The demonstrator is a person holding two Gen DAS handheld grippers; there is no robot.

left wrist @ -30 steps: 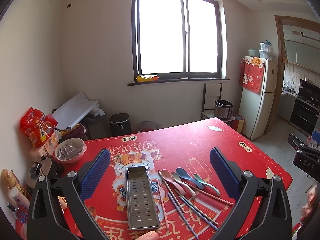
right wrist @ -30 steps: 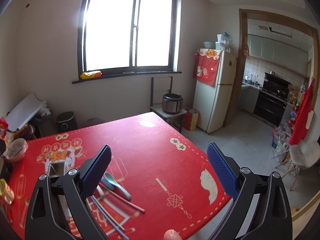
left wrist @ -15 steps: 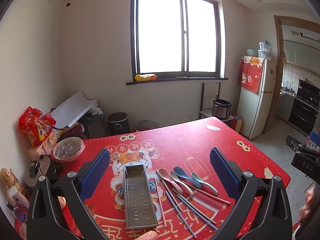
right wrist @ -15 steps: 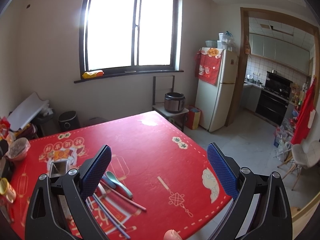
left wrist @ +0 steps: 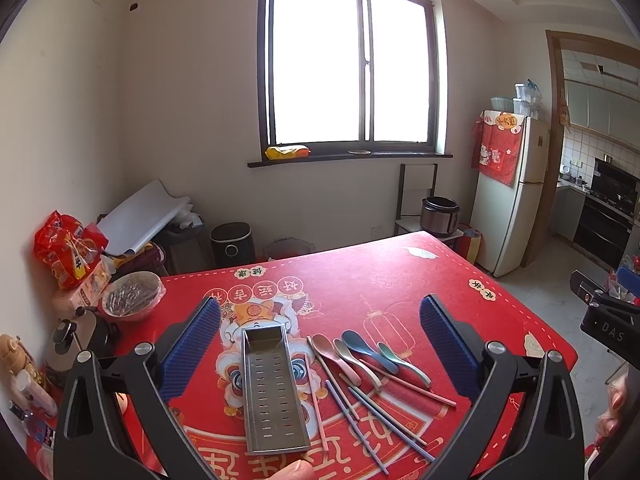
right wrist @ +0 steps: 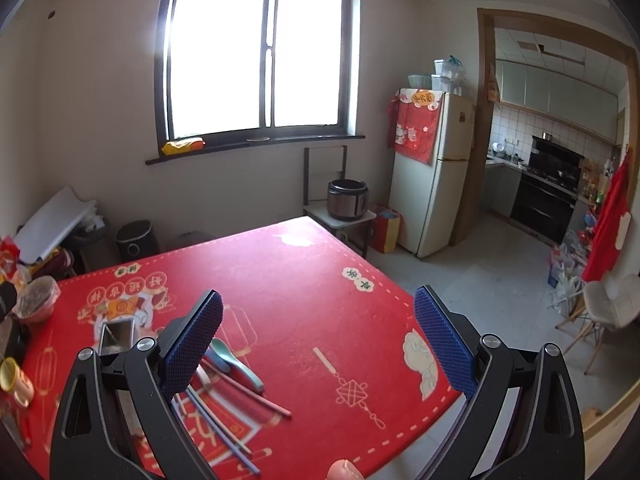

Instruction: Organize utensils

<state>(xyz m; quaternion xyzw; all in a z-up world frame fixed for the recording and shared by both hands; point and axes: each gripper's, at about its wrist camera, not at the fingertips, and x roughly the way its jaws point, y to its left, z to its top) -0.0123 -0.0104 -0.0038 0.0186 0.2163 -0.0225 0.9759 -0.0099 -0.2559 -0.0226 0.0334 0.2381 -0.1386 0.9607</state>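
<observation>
A slotted steel utensil tray (left wrist: 275, 390) lies lengthwise on the red tablecloth (left wrist: 360, 280). Right of it lie several pastel spoons (left wrist: 360, 354) and several pink and blue chopsticks (left wrist: 376, 416), fanned out. My left gripper (left wrist: 320, 344) is open and empty, held above the tray and utensils. My right gripper (right wrist: 318, 340) is open and empty, above the table's right part. In the right wrist view the tray (right wrist: 117, 333) and the spoons (right wrist: 232, 360) show at lower left, partly hidden by the left finger (right wrist: 192, 344).
A foil-covered bowl (left wrist: 132, 294), snack packets (left wrist: 68, 256), a kettle (left wrist: 76, 336) and bottles crowd the table's left edge. The other gripper's body (left wrist: 608, 316) shows at right. The table's right edge (right wrist: 420, 308) drops to the floor; a fridge (right wrist: 436, 172) and white chair (right wrist: 612, 304) stand beyond.
Both grippers have drawn back and risen slightly, so the table and utensils sit a little lower and farther in view. Nothing on the table has moved.
</observation>
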